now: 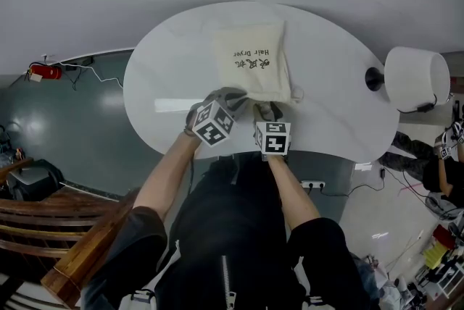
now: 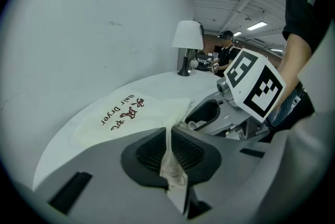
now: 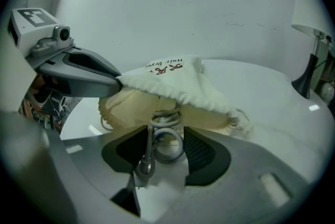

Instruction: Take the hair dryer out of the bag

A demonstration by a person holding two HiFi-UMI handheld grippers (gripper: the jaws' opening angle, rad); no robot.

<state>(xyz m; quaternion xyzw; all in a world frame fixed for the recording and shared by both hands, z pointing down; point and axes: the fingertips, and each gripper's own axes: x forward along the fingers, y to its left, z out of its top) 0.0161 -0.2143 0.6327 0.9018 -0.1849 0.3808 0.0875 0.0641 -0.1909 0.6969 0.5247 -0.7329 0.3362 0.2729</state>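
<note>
Well off to the left, beyond the table's rim, a red fire extinguisher (image 1: 45, 72) lying on dull grey floor, and nearer the person the slatted brown wood of a chair (image 1: 43, 218). Then the table (image 1: 156, 77) itself: oval, white, smooth and glossy enough to carry a streak of reflected light. Over its near edge the left tool (image 1: 233, 97), matte grey plastic with a black-and-white marker cube, jaws together and pinching a thin fold of cream cloth between ribbed black pads (image 2: 152, 152). That fold part of the bag (image 1: 250, 59): soft, woven, off-white, roughly rectangular, lying on the middle of the table with its puckered drawstring mouth toward the person, printed "Hair Dryer" in dark letters beside red-brown characters. Mouth held up and agape at the pinched corner. Body of the hair dryer hidden inside the cloth, only a coiled grey cord (image 3: 167, 136) showing at the opening, springy loops stacked, a slim plug-like end hanging below. Just to the right of the left one, the right tool (image 3: 166, 152), closed on that coil at a wide setting, cross-hatched pads against either side of the loops. Furthest right, at the table's edge, a lamp (image 1: 417, 78) with a smooth white drum shade on a dark stem and round base.
</note>
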